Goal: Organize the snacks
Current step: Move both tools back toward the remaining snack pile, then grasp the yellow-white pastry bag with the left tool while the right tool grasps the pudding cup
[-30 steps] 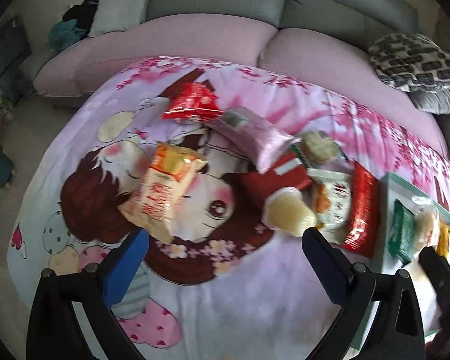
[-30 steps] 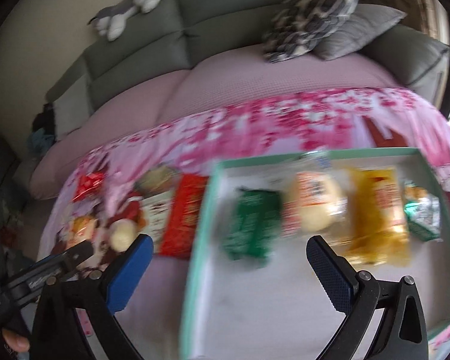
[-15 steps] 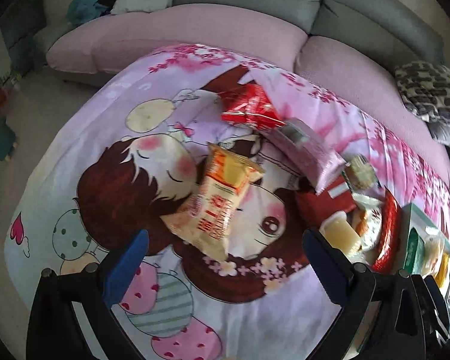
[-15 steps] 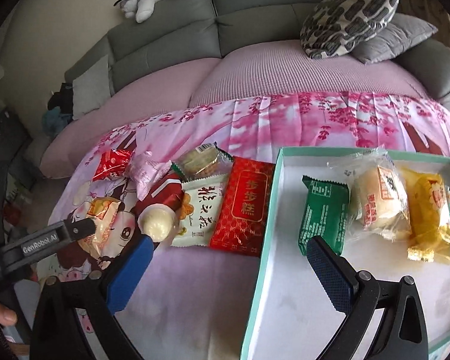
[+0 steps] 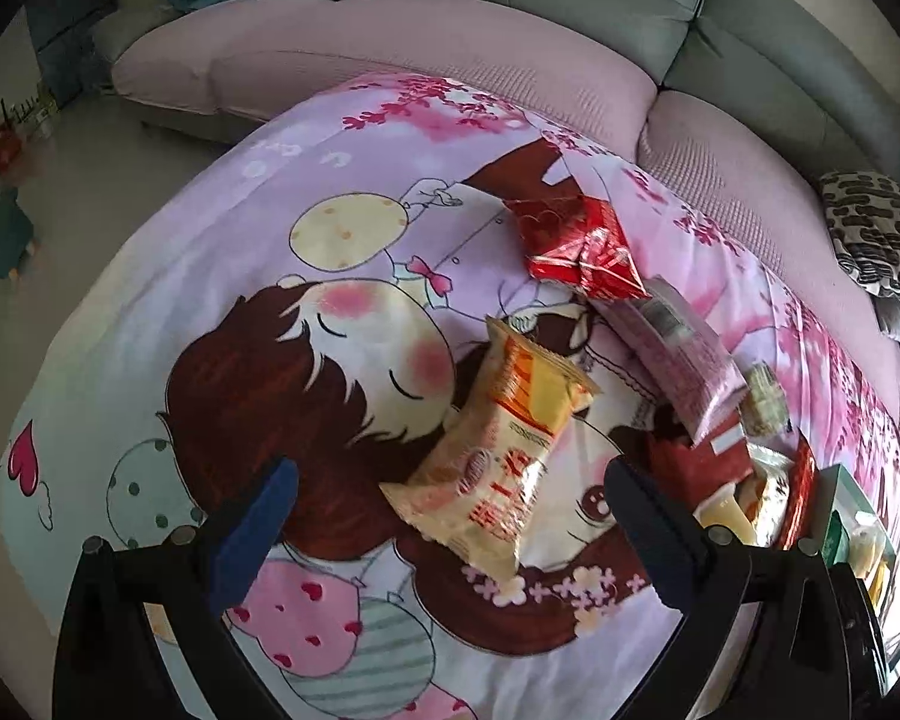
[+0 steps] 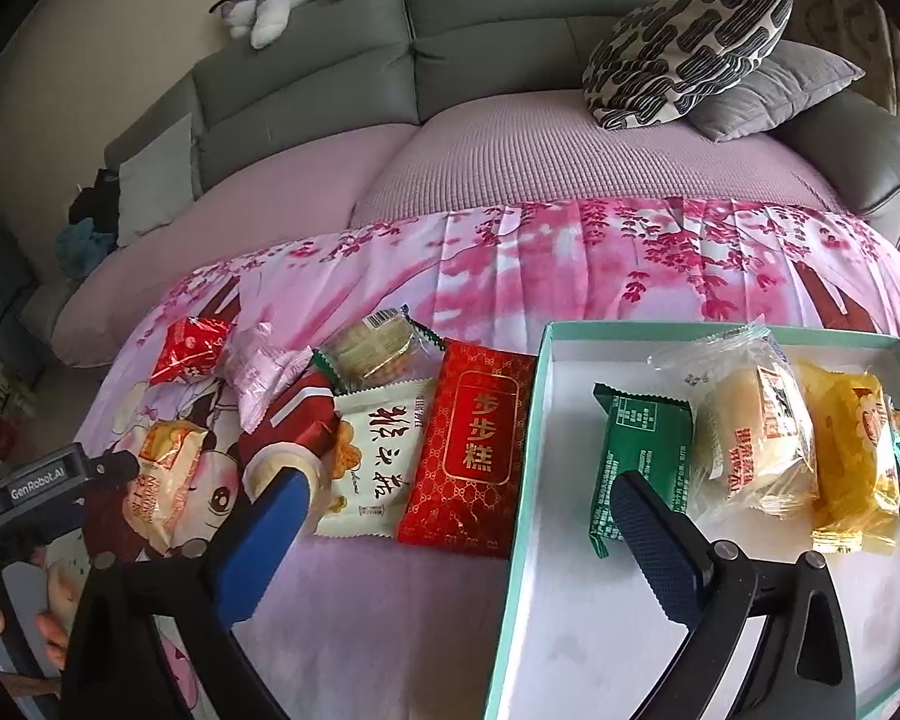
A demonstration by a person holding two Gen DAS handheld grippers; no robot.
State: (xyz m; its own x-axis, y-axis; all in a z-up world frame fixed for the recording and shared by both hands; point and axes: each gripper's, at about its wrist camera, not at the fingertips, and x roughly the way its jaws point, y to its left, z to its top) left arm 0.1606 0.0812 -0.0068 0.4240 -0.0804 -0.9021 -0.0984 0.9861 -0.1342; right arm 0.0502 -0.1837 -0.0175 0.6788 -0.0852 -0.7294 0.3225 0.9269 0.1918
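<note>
My left gripper (image 5: 450, 516) is open and low over the cartoon-print cloth, with an orange-yellow snack packet (image 5: 498, 456) lying between its blue fingers, not gripped. Beyond it lie a small red packet (image 5: 576, 240) and a pink packet (image 5: 672, 354). My right gripper (image 6: 459, 540) is open and empty, straddling the left rim of a teal box (image 6: 528, 450). Inside the box are a green packet (image 6: 642, 450), a wrapped bun (image 6: 744, 420) and a yellow packet (image 6: 852, 456). Left of the box lie a large red packet (image 6: 474, 444) and a white packet (image 6: 372, 462).
A clear cracker packet (image 6: 372, 348) and a pale round cup (image 6: 270, 468) lie among the loose snacks. A grey sofa (image 6: 510, 12) with patterned cushions (image 6: 684, 42) runs behind the cloth. A hand (image 6: 48, 612) holds the left gripper at the lower left. Bare floor (image 5: 90, 180) lies left.
The left gripper has swung left and closed in on the orange-yellow packet, which now lies between its fingers. The right gripper has shifted left, from over the box to its left rim.
</note>
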